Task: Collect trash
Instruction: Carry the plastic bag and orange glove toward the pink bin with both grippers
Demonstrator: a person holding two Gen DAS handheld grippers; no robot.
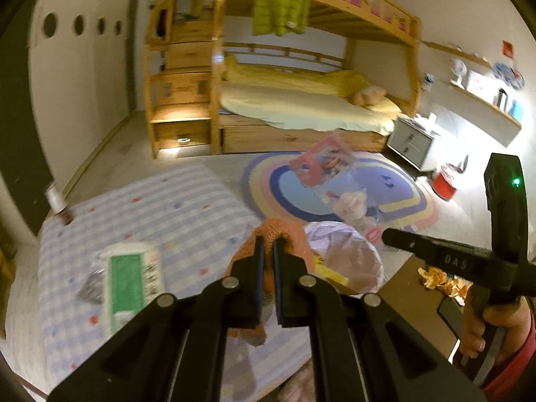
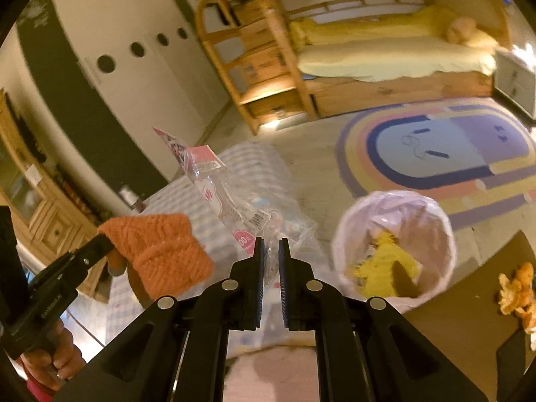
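My left gripper [image 1: 267,246] is shut on an orange knitted piece [image 1: 281,229], which hangs in the air over the blue checked mat [image 1: 160,207]. In the right wrist view that same knitted piece [image 2: 160,251] is pinched at its left edge by the left gripper [image 2: 109,239]. My right gripper [image 2: 271,246] is shut on a clear plastic wrapper with pink print [image 2: 221,194], held up beside the bin. A waste bin lined with a clear bag [image 2: 348,234] stands to the right, with yellow trash [image 2: 385,268] in it. From the left wrist view, the wrapper [image 1: 323,164] trails from the right gripper [image 1: 385,234] above the bin [image 1: 365,261].
A green and white packet [image 1: 129,281] lies on the checked mat, and a small can [image 1: 57,201] stands at its far left corner. Orange peels [image 2: 516,291] lie on a brown table [image 2: 469,288]. A wooden bunk bed [image 1: 301,107], an oval rug [image 2: 435,154] and a red container [image 1: 444,184] are farther off.
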